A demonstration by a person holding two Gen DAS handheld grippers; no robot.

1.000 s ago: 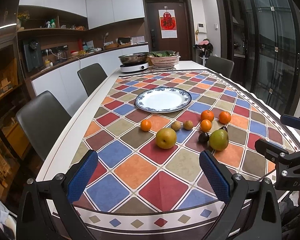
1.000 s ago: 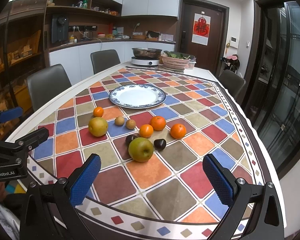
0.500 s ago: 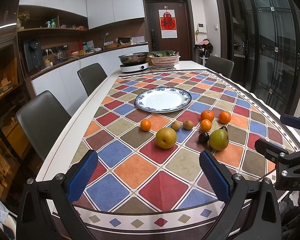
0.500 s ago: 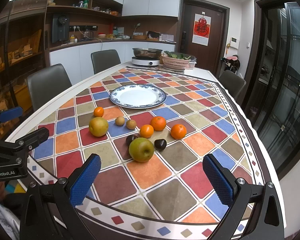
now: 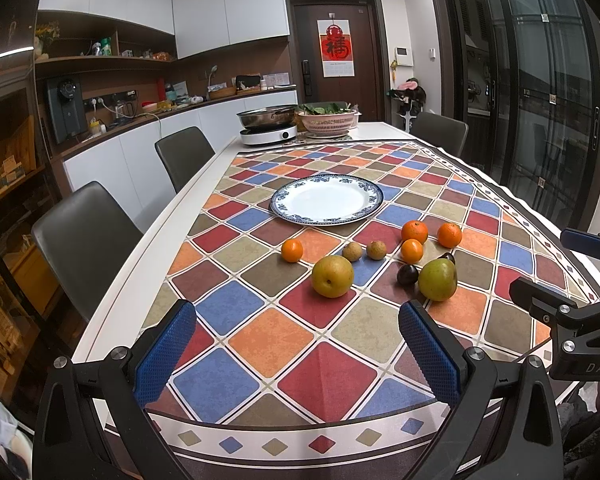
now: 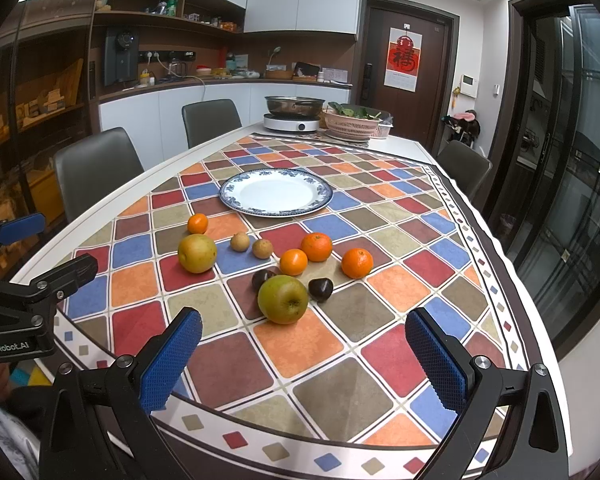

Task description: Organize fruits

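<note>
my left gripper (image 5: 296, 354) hangs over the near edge of the table, its blue pads spread wide with nothing between them, and my right gripper (image 6: 304, 356) sits the same way beside it, jaws far apart and holding nothing; each one shows at the side of the other's view, apart from all the fruit. just beyond the right gripper lies the green apple (image 6: 283, 299), resting on the patterned tablecloth (image 6: 340, 360), with two dark plums close against it: one plum (image 6: 262, 279) behind it to the left and the other plum (image 6: 321, 289) to its right. ahead of the left gripper is the yellow pear (image 5: 332, 276), set apart to the left of the apple. past the pear are two small brown fruits (image 5: 364, 250) side by side, too small for me to name surely. a lone small orange (image 5: 292, 250) lies left of those, and three more oranges (image 5: 414, 231) cluster to the right, near each other but not clearly touching. farther up the cloth, well apart from every fruit, stands the blue-rimmed white plate (image 5: 370, 204), with nothing on it. at the far end of the table i see a pan on a white cooker (image 5: 268, 137) and a pink basket (image 5: 330, 124) of greens next to it. grey chairs (image 5: 84, 236) line the left side.
</note>
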